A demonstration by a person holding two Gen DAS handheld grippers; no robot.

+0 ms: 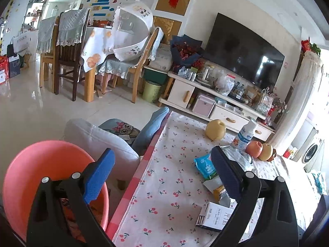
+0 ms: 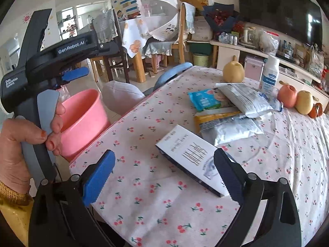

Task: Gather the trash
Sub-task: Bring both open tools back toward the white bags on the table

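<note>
Trash lies on the cherry-print tablecloth [image 2: 156, 195]. There is a white printed box [image 2: 191, 154], a blue packet [image 2: 205, 99], a yellow-and-white wrapper [image 2: 222, 121] and a white plastic pack [image 2: 246, 98]. My right gripper [image 2: 163, 177] hangs open just above the cloth, and the box's near corner reaches in by its right finger [image 2: 228, 175] without being pinched. My left gripper [image 1: 162, 175] is open and empty over the table's left edge. The pink bin [image 1: 47, 175] stands on the floor under its left finger [image 1: 98, 175]. The box [image 1: 213, 216] lies by its right finger.
Two pears [image 2: 233, 72] [image 2: 304, 101], an apple [image 2: 286, 95] and a white bottle [image 2: 269, 72] stand at the far side of the table. A hand [image 2: 18, 144] holds the left device above the bin [image 2: 82, 119]. A grey cushion [image 1: 98, 142] sits beside the table, with dining chairs and a TV cabinet beyond.
</note>
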